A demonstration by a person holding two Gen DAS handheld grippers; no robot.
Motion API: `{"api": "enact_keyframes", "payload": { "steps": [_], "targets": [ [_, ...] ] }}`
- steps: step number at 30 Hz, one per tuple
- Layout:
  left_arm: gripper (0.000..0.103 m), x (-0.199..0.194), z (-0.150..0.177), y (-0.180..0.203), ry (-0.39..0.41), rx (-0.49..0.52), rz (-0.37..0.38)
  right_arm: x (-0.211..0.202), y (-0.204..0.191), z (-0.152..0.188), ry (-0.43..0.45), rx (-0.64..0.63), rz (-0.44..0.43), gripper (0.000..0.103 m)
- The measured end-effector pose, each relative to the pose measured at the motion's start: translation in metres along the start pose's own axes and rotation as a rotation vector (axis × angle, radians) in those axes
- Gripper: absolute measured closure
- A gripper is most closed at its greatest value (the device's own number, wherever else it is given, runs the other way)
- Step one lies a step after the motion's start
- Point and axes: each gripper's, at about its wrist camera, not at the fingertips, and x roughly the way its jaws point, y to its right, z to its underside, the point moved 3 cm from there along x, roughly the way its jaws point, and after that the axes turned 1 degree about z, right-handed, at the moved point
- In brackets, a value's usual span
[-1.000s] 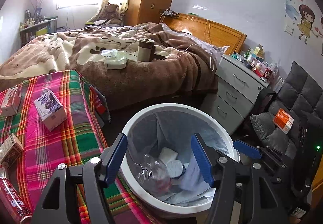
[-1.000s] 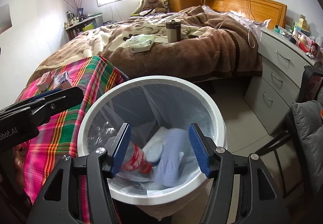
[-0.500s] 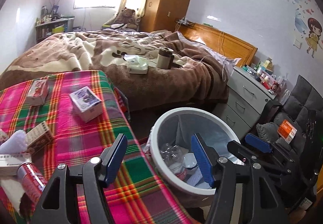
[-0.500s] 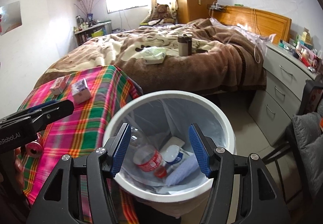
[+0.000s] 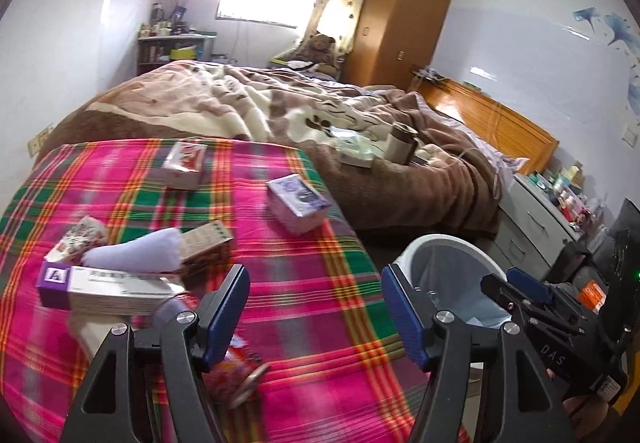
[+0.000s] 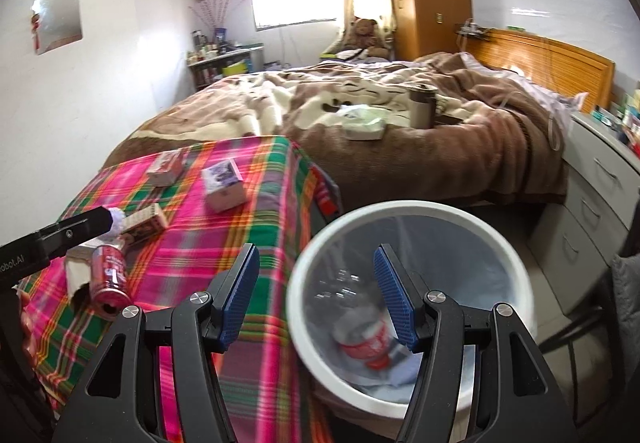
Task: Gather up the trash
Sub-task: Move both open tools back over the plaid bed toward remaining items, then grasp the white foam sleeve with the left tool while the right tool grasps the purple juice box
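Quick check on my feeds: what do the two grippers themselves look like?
Both match: the left gripper and the right gripper have black plastic frames with triangular cut-outs, silver pivot bolts and blue ribbed pads on the jaws. White lettering marks their bodies. No cables or sleeves show.

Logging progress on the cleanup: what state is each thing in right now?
Left tool: open, empty, over the plaid table.
Right tool: open, empty, at the bin's rim.
Trash bin: lined, partly filled.
Plastic bottle: lying in the bin.
Red can: on its side on the table.
Purple box: closed, on the table.
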Motion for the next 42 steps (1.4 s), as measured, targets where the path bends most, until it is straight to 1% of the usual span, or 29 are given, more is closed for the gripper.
{"api": "enact_keyframes", "payload": {
  "steps": [1,3,8,13,17,20,24,27,29,31,34,36,39,40,42],
  "targets": [
    [0.035,-0.002,0.0,-0.007,-0.001,-0.005,-0.016,0.002,-0.003,-0.001,0.003,-0.003,-0.006,0.04],
    [0.035,-0.006,0.001,-0.021,0.003,-0.019,-0.043,0.007,-0.009,-0.003,0.001,-0.006,-0.018,0.034],
    [0.035,-0.011,-0.001,-0.051,0.009,-0.043,-0.112,0.024,-0.023,-0.008,-0.018,-0.026,-0.059,0.033],
    [0.035,-0.015,-0.005,-0.085,0.011,-0.051,-0.196,0.039,-0.037,-0.015,-0.042,-0.063,-0.071,0.033],
    [0.034,-0.011,-0.008,-0.107,-0.017,-0.056,-0.216,0.053,-0.048,-0.023,-0.051,-0.092,-0.08,0.033],
    [0.034,-0.006,-0.011,-0.117,-0.036,-0.02,-0.235,0.065,-0.056,-0.032,-0.065,-0.111,-0.098,0.033],
    [0.034,-0.001,-0.014,-0.127,-0.064,0.007,-0.244,0.084,-0.07,-0.043,-0.075,-0.138,-0.111,0.033],
    [0.034,0.011,-0.016,-0.134,-0.101,0.017,-0.228,0.099,-0.078,-0.048,-0.092,-0.156,-0.112,0.033],
    [0.034,0.017,-0.016,-0.139,-0.117,0.025,-0.238,0.107,-0.082,-0.049,-0.106,-0.166,-0.114,0.033],
    [0.034,0.021,-0.017,-0.141,-0.126,0.045,-0.233,0.116,-0.087,-0.051,-0.116,-0.185,-0.114,0.033],
    [0.034,0.034,-0.018,-0.146,-0.177,0.072,-0.173,0.127,-0.093,-0.056,-0.122,-0.2,-0.121,0.033],
    [0.034,0.043,-0.018,-0.148,-0.211,0.081,-0.149,0.132,-0.098,-0.059,-0.125,-0.21,-0.14,0.033],
    [0.034,0.057,-0.016,-0.152,-0.259,0.125,-0.17,0.141,-0.102,-0.06,-0.145,-0.209,-0.169,0.033],
    [0.034,0.061,-0.016,-0.154,-0.265,0.137,-0.187,0.143,-0.103,-0.061,-0.151,-0.208,-0.168,0.033],
    [0.034,0.067,-0.016,-0.157,-0.277,0.149,-0.193,0.15,-0.106,-0.06,-0.163,-0.22,-0.156,0.033]
  ]
}}
